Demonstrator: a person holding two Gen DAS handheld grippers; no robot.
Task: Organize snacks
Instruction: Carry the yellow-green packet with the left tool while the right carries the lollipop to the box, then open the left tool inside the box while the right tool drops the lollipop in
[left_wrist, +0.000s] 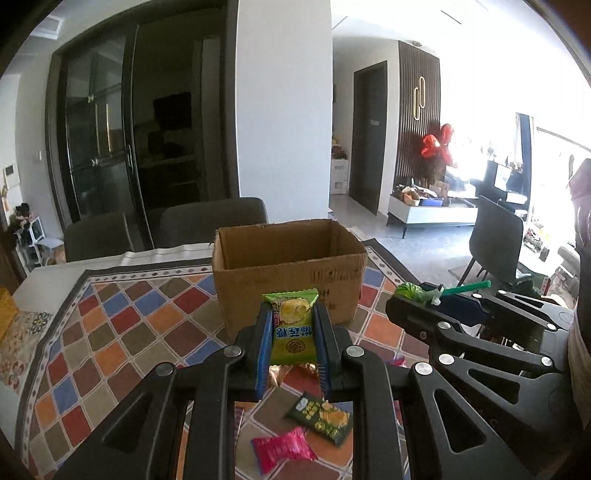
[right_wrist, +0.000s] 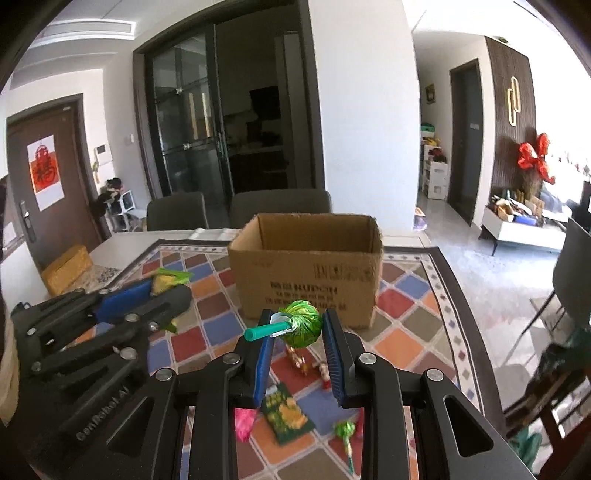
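Snacks held above the bench (left_wrist: 122, 295), near the cardboard box (left_wrist: 288, 258).
Left tongs (left_wrist: 291, 325) pinch a green candy packet (left_wrist: 293, 332); right tongs (right_wrist: 297, 328) pinch a green lollipop (right_wrist: 301, 326).

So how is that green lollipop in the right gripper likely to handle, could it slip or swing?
The green lollipop is probably light. The right gripper clamps its round, crinkly-wrapped head, so it may pivot or slip. Its stick pokes sideways past one finger, likely to snag on the cardboard box rim.
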